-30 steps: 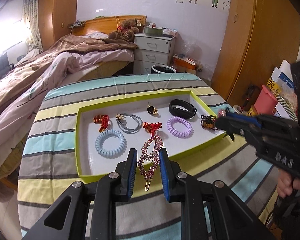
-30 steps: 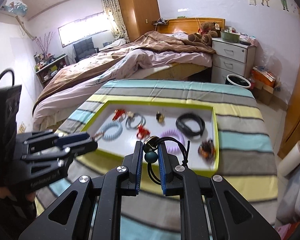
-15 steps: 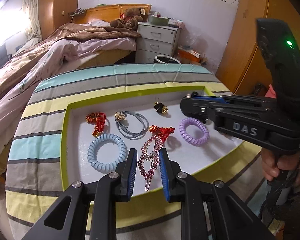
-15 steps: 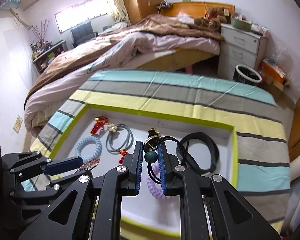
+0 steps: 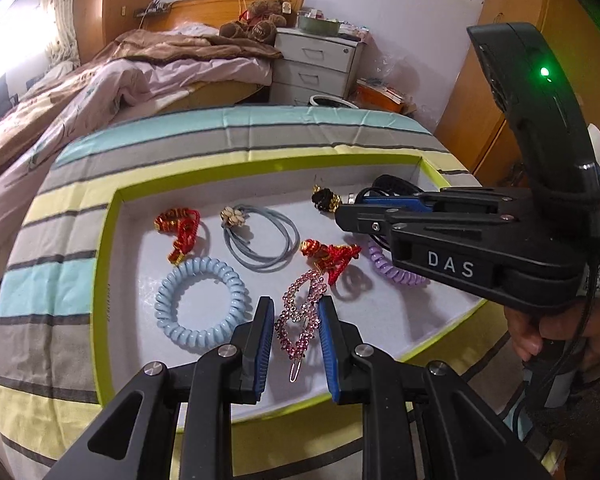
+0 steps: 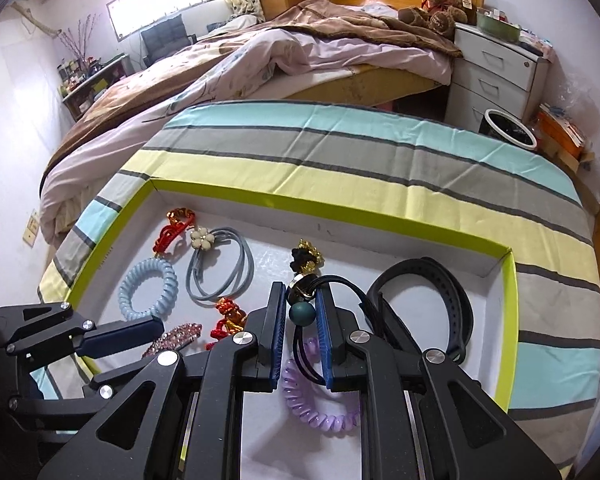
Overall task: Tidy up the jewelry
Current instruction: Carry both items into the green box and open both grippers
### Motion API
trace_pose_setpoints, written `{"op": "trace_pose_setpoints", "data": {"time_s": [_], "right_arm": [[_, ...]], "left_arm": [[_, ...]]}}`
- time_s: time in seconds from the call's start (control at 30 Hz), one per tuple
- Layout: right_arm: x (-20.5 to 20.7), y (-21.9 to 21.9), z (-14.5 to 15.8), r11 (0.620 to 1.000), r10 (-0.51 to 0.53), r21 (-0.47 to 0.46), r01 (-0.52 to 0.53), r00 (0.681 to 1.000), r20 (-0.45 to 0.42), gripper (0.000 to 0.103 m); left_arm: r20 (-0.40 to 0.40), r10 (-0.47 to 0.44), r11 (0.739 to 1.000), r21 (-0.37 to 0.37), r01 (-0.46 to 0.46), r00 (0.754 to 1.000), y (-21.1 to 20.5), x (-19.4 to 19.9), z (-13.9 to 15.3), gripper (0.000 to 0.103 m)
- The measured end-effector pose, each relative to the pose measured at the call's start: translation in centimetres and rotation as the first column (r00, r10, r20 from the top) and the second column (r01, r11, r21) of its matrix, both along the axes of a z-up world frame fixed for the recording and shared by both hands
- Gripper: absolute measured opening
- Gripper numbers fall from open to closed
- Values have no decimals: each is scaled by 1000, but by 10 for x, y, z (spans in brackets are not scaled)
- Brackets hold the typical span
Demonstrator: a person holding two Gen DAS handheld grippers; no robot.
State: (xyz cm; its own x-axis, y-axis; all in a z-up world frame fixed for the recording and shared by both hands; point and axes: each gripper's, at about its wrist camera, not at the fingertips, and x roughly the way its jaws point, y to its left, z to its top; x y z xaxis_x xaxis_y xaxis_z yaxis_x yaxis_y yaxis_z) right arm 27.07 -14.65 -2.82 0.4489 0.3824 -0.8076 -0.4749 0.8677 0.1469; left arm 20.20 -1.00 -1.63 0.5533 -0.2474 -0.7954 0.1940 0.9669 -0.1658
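A white tray with a lime-green rim (image 5: 104, 280) lies on the striped tablecloth. My left gripper (image 5: 296, 320) is shut on a pink rhinestone hair clip (image 5: 300, 316) and hangs low over the tray's near side, beside a blue coil hair tie (image 5: 200, 300). My right gripper (image 6: 300, 292) is shut on a black hair tie with a teal bead (image 6: 302, 314), above the tray's middle right. Below it lie a purple coil tie (image 6: 320, 404) and a black band (image 6: 420, 296). In the left wrist view the right gripper (image 5: 352, 208) crosses over the tray's right part.
Also in the tray are a grey tie with a flower (image 5: 260, 236), two red knot ornaments (image 5: 180, 228) (image 5: 328, 256) and a black-and-gold piece (image 5: 326, 198). A bed (image 6: 260, 52), a drawer unit (image 6: 496, 68) and a bin (image 6: 508, 128) stand beyond the table.
Both grippers have moved forward and down from the table's near edge to above the tray, each still carrying its item. The right gripper now reaches across the left wrist view.
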Motion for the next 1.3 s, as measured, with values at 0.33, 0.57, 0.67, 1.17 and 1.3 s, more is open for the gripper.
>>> {"op": "trace_pose_setpoints", "data": {"time_s": [0.33, 0.57, 0.67, 1.17, 1.3], "right_arm": [[5, -1, -6, 1000, -14, -11, 14, 1000, -15, 16], [8, 1, -6, 1000, -23, -14, 22, 1000, -14, 19], [7, 0, -5, 1000, -28, -9, 28, 1000, -13, 27], [-23, -16, 27, 996, -76, 60, 72, 994, 75, 32], [-46, -21, 40, 992, -113, 72, 104, 985, 133, 39]], "left_arm": [[1, 12, 1000, 11, -12, 1000, 1, 0, -1, 23], [-3, 13, 1000, 12, -13, 1000, 1, 0, -1, 23], [-4, 18, 1000, 17, -18, 1000, 1, 0, -1, 27], [49, 55, 998, 36, -56, 997, -3, -16, 19, 45], [102, 83, 989, 112, -95, 991, -9, -29, 28, 46]]}}
